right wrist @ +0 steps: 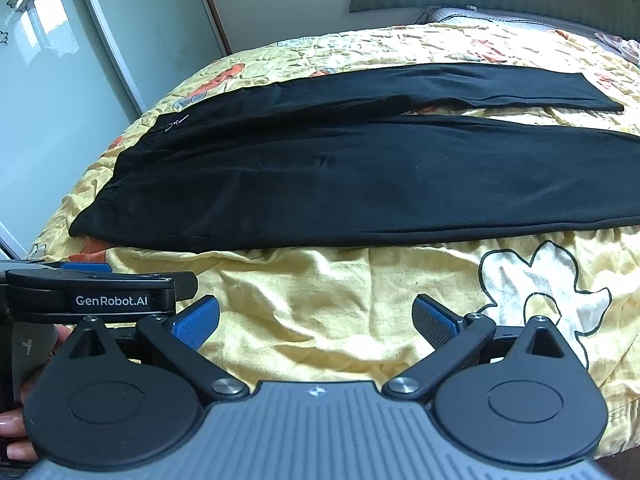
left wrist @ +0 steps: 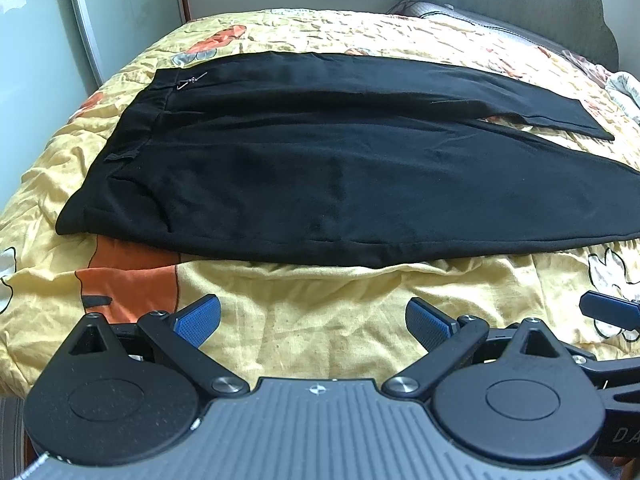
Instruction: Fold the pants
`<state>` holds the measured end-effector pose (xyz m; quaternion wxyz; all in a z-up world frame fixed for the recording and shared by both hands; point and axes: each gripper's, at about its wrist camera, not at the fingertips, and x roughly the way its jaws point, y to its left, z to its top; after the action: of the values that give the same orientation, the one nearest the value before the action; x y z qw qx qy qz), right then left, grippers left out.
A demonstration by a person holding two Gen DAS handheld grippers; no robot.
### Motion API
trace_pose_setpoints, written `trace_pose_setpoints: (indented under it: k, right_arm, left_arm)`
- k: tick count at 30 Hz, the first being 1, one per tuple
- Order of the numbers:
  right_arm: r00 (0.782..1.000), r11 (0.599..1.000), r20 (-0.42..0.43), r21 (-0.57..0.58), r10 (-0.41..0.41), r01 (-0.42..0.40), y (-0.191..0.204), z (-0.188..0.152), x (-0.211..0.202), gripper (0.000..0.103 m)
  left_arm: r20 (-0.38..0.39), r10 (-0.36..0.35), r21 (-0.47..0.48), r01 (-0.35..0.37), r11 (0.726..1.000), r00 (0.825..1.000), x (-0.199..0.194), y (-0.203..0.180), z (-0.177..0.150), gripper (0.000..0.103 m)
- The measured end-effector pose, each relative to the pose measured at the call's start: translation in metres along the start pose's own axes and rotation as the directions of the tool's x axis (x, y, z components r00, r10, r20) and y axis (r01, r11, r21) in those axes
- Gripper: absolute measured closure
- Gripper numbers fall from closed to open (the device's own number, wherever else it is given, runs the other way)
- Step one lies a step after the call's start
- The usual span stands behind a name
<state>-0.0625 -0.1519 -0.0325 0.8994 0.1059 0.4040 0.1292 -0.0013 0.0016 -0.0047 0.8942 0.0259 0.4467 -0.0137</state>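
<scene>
We saw black pants (left wrist: 320, 168) spread flat across the bed (left wrist: 280, 320), on its yellow flowered quilt, not yet folded. Going left to right, the waistband (left wrist: 120, 132) sat toward the bed's left edge, then the two legs ran rightward, splitting into a narrow V near the cuffs at the right side. So the long axis lay crosswise to both tongs, with the near leg's side seam running along the bed's near edge.

The left gripper (left wrist: 312, 324) was released, jaws wide, nothing between them, over bare quilt just short of the pants. The right gripper (right wrist: 316, 324) was likewise released and empty, same standoff. A hand (right wrist: 16, 420) showed at the left gripper's handle.

We judged left nearer the waistband, right nearer the cuffs; the pants lay straight ahead of both.
</scene>
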Motion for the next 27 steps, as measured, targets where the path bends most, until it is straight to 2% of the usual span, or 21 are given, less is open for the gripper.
trace_pose_setpoints:
  k: [16,19,23,27]
  right_arm:
    - [1.0,1.0,-0.001,0.006,0.005,-0.005,-0.002,0.002,0.001,0.0]
    - [1.0,1.0,-0.001,0.001,-0.001,0.001,-0.001,0.004,0.002,0.0]
    - [0.999,0.998,0.04,-0.051,0.026,-0.024,0.001,0.014,0.002,0.0]
    - [0.986,0.979,0.138,-0.192,0.091,-0.063,0.006,0.043,0.001,0.0]
  left_arm:
    - [0.008,-0.008,0.002,0.008,1.0,1.0,0.004,0.002,0.003,0.003]
    - [0.015,-0.029,0.006,0.029,1.0,0.999,0.005,0.004,0.005,0.003]
    - [0.056,-0.046,0.013,0.045,0.999,0.997,0.002,0.012,0.012,0.003]
    - [0.125,-0.005,-0.006,0.005,1.0,0.992,-0.001,0.028,0.028,0.003]
